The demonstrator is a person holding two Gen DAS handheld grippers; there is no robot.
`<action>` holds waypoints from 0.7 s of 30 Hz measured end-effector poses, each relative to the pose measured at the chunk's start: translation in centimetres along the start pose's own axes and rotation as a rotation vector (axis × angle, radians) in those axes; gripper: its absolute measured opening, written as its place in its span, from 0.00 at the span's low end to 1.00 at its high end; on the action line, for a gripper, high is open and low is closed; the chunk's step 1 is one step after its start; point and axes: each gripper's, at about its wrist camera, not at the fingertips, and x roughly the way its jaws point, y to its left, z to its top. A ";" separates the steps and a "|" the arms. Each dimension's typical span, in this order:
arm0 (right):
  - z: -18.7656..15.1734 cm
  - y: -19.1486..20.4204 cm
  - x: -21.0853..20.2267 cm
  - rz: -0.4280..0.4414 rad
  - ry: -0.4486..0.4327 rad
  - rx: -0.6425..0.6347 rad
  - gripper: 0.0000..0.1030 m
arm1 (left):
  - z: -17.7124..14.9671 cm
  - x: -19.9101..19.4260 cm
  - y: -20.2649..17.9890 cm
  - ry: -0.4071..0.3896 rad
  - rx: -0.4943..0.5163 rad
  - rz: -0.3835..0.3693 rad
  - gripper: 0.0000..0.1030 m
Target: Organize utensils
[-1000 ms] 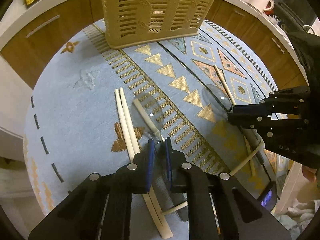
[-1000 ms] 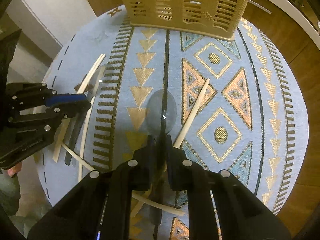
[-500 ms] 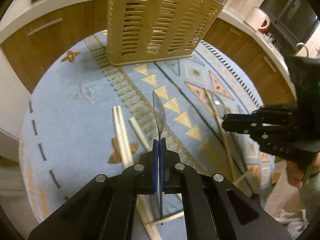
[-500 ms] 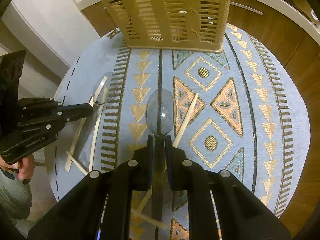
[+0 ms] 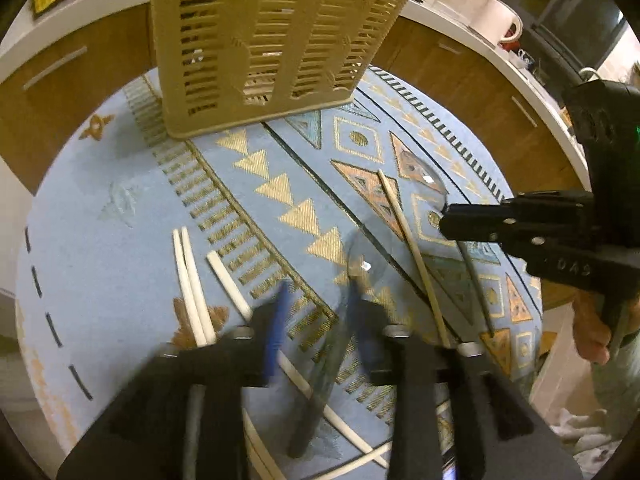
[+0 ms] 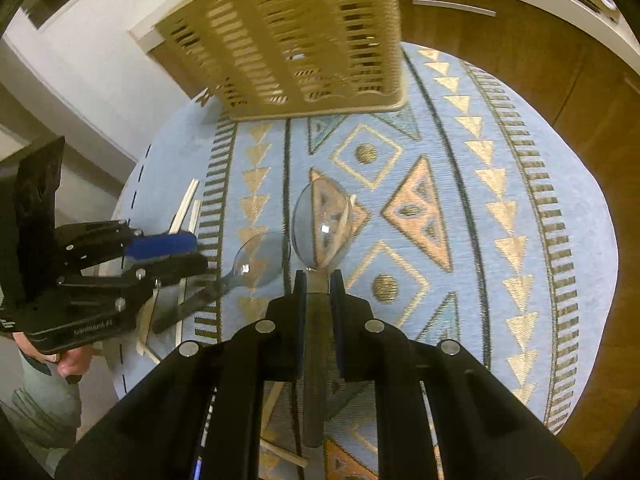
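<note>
Right claw (image 6: 318,280): gripping the dark handle of a clear plastic spoon (image 6: 323,226), held above the blue patterned surface (image 6: 520,184), near the slatted beige plastic utensil basket (image 6: 296,40).
Left claw (image 5: 316,304): jaws just opening, a second clear spoon (image 6: 256,262) lying loose between them.

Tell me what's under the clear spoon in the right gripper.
The patterned tablecloth and part of a pale chopstick show through the clear spoon. The right gripper covers whatever lies under its handle.
</note>
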 end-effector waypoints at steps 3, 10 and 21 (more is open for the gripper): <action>-0.4 -0.4 -0.3 0.002 -0.005 0.003 0.10 | 0.5 0.7 -1.1 0.040 0.056 0.009 0.47; -1.1 -0.9 -0.5 0.016 -0.004 0.008 0.10 | 2.1 4.1 -4.3 0.155 0.194 0.101 0.46; -0.2 0.2 -3.8 0.075 -0.137 -0.038 0.10 | 3.3 -0.5 -3.9 -0.110 0.109 0.074 0.02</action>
